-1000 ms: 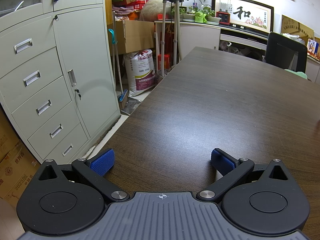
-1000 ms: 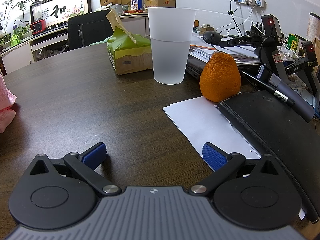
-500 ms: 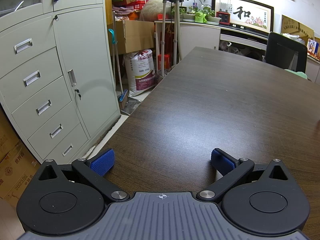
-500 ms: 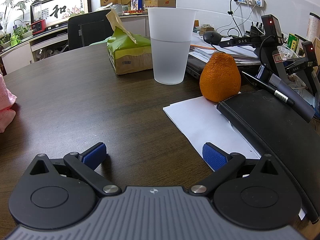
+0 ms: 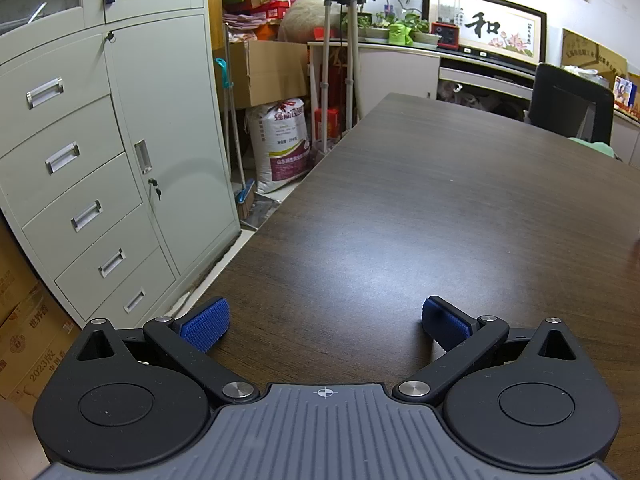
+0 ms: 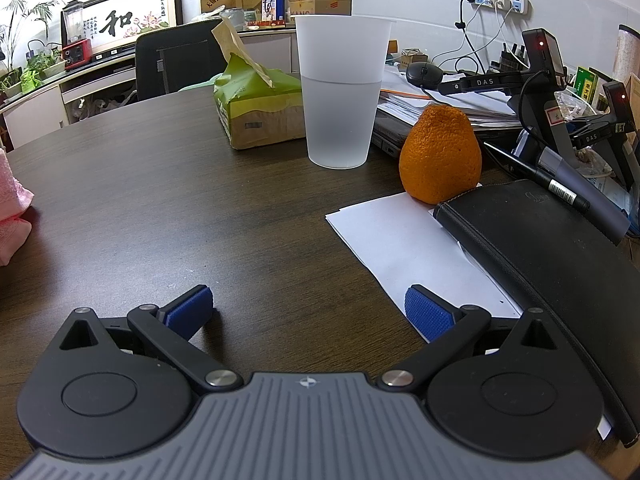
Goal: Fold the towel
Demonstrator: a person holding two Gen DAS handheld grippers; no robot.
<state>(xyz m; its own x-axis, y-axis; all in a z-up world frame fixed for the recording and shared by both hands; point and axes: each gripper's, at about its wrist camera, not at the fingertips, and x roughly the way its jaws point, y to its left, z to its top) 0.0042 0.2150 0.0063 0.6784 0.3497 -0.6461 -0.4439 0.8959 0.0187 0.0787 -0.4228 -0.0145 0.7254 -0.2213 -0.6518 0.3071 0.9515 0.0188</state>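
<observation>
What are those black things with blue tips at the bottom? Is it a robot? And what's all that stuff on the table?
It isn't a robot. A person holds a claw in each hand, and each claw carries a small camera looking forward over its two blue tips.

One picture is from the left claw. It is open and holds nothing, with bare dark table ahead and a grey cabinet beside it.

The other picture is from the right claw, also open and holding nothing. Ahead of it stand a plastic cup with water, an orange, white paper, a black folder and a green tissue pack.

The pink towel to fold peeks in at the far left edge. Nobody is touching it.
</observation>
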